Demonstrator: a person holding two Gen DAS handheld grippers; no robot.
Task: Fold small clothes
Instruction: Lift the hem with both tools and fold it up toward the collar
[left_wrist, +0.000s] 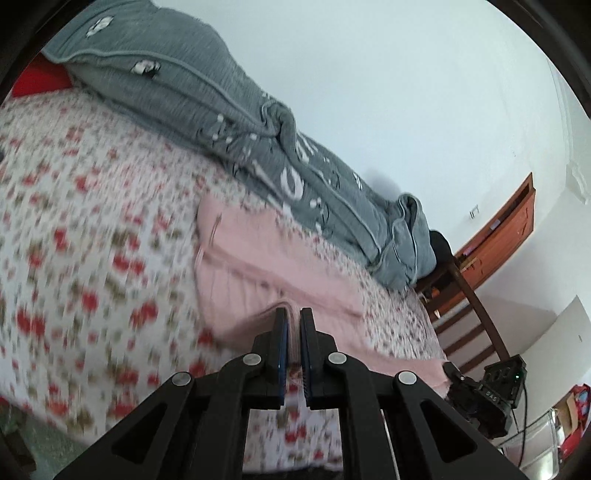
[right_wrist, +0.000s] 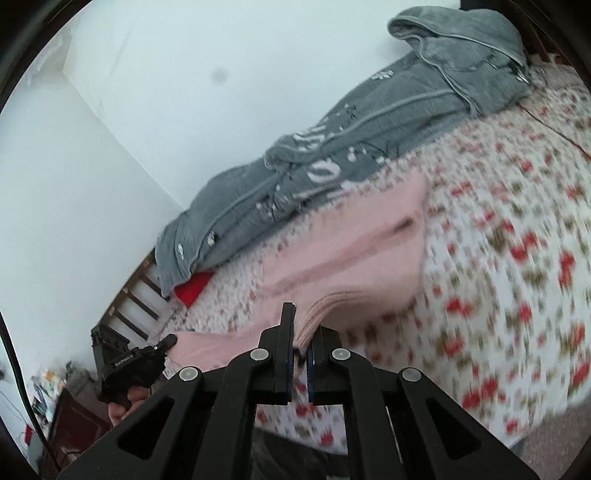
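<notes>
We see a pale pink knitted garment (left_wrist: 258, 273) lying across the middle of a bed, ribbed along its near hem, with soft creases running its length; motion blur smears the finer detail. In the left wrist view our left gripper (left_wrist: 293, 321) is clamped on the garment's near edge at lower centre, a thin fold of pink knit pinched between the blue pads. In the right wrist view our right gripper (right_wrist: 301, 332) is likewise closed on a bunched ribbed edge of the same garment (right_wrist: 354, 251), which rises in a small hump just past the jaws. The other gripper shows at the lower left of that view, gripping the garment's far corner, with a hand under it.

The garment rests on a white bedspread (left_wrist: 92, 221) printed with red flowers. Behind it, along the white wall (left_wrist: 406, 92), lies a rumpled grey blanket (left_wrist: 207, 96) with white lettering. A red item (right_wrist: 194, 288) peeks from under the blanket's end. A wooden shelf (left_wrist: 506, 229) hangs at right.
</notes>
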